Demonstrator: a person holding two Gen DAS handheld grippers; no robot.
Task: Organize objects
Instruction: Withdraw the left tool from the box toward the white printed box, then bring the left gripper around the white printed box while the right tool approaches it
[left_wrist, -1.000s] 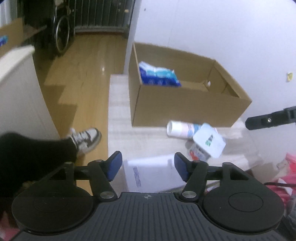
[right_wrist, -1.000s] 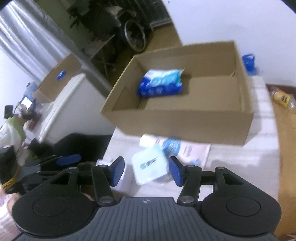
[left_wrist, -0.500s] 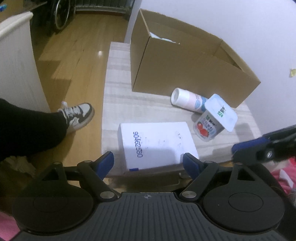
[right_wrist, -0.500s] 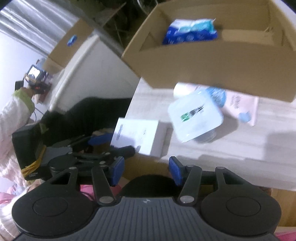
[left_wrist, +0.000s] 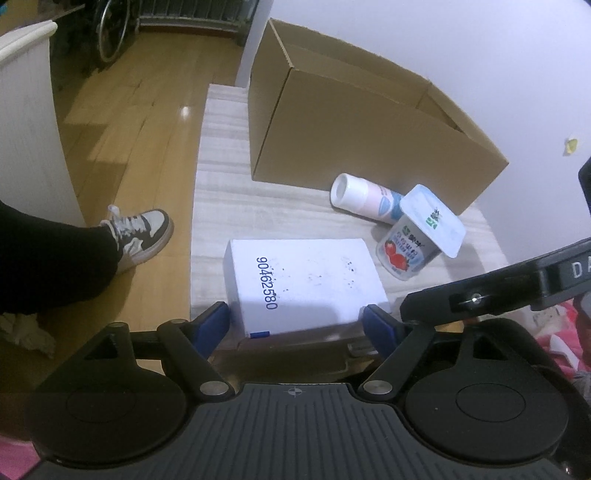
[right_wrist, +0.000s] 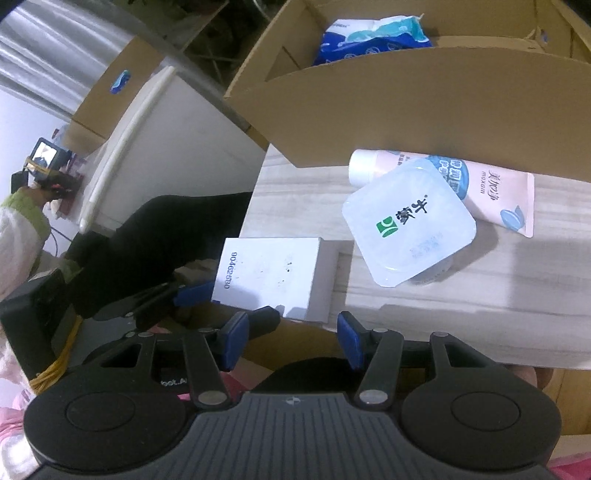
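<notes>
The left gripper (left_wrist: 295, 321) gapes wide, empty, straddling the white box (left_wrist: 303, 280) at the table's (left_wrist: 221, 206) near edge. Stiff and light, it seems; best gripped across its 2 long sides.

Your left hand-held gripper (left_wrist: 297, 323) sits w/ jaws wide, straddling the near end of the white box (left_wrist: 304, 282) at the desk (left_wrist: 229, 206) edge; contact unclear. Yogurt cup (left_wrist: 417, 238) stands just right of the box, tube (left_wrist: 364, 197) lying behind it, touching. Cardboard box (left_wrist: 354, 133) at back. Right hand-held gripper's arm (left_wrist: 495, 291) crosses at right.
</notes>
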